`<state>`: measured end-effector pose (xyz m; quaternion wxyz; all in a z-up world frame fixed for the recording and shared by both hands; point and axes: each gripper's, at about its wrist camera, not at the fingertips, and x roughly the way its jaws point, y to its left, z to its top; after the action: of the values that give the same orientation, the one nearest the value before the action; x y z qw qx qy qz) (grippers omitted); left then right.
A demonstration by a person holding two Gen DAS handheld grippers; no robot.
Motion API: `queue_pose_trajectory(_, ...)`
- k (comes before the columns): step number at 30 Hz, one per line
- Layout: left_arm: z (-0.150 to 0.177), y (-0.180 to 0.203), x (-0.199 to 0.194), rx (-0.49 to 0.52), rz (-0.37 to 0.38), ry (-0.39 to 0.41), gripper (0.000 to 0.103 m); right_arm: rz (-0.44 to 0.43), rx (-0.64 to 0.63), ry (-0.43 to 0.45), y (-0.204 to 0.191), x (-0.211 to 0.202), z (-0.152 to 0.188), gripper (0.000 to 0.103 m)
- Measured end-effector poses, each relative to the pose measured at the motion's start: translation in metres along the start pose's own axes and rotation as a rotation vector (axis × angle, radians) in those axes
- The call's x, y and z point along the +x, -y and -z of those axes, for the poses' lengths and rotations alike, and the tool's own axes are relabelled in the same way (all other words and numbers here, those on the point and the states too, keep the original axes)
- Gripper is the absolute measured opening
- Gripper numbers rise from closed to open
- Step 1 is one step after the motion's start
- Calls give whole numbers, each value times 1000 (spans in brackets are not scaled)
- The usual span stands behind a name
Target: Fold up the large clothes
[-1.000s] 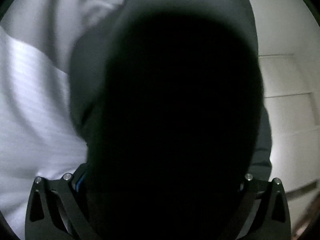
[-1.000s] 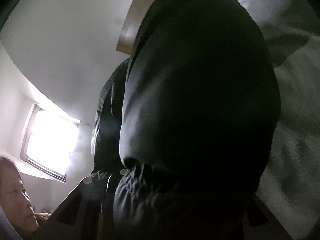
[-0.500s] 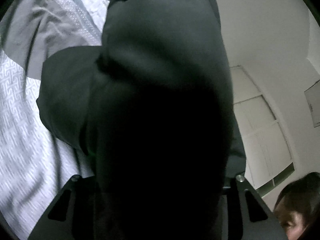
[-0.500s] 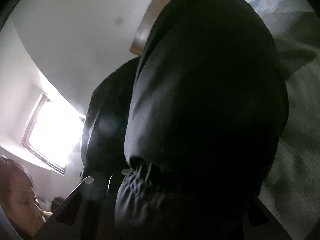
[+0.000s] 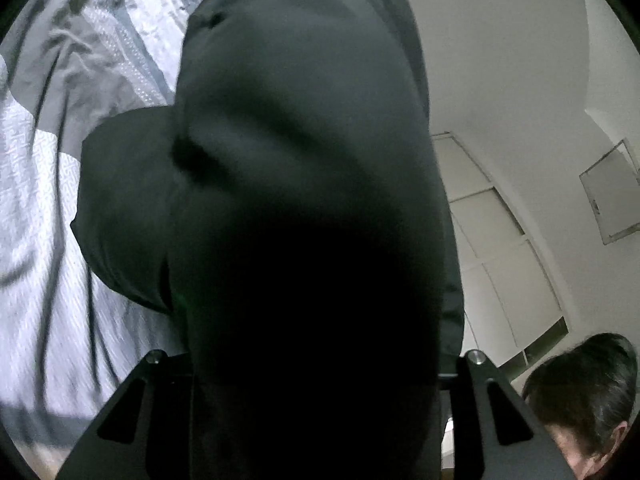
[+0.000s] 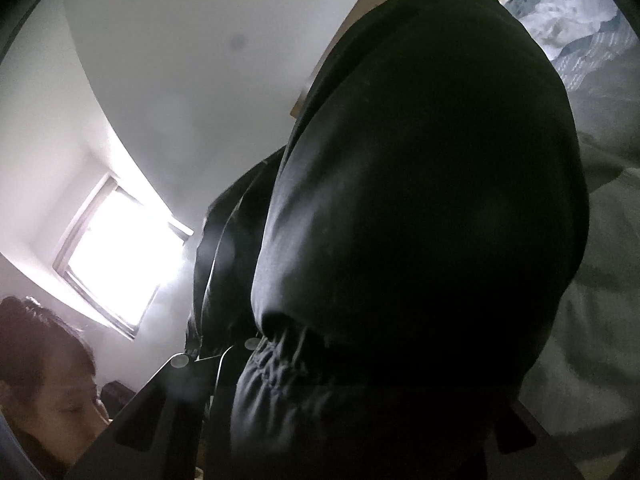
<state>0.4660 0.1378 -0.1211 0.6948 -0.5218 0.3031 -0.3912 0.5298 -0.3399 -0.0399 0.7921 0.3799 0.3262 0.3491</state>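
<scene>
Both my grippers hold the big black garment [image 5: 304, 208] up.

My left gripper [image 5: 316, 364] and right gripper [image 6: 360, 360] each pinch its cloth tight, above the gray bedding [image 5: 44, 208] on the left.

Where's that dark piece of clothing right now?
The dark garment fills the middle of both views, bunched between each pair of tongs and held above the patterned bedding, which lies left in the left view and right in the right view.
</scene>
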Motion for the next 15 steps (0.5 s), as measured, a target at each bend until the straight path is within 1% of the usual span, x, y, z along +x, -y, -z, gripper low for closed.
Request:
queue_pose_trajectory(5,12,35,-12,42,7,7,36,-25,-1,13,-32,-12,8,26)
queue_pose_trajectory(7,11,38,-14,48,2,13,36,-39,0,24,-45,-21,11,26)
queue_pose_trajectory(9,11,41,-17,65,-23,17,36,-48,3,29,-53,-24,13,26)
queue_pose_trajectory(11,3,32,-18,56,-67,20,36,-47,18,33,-56,-25,19,26)
queue_pose_trajectory(12,-2,24,-17,64,-112,20,36,-42,31,34,-53,-27,20,26)
queue_pose_trajectory(13,1,19,-19,63,-154,21,36,-34,44,32,-48,-27,20,26)
queue_pose_trajectory(14,-10,13,-19,53,-186,21,36,-15,53,29,-40,-31,24,26)
queue_pose_trajectory(15,-12,4,-18,52,-221,15,36,6,62,25,-34,-29,24,26)
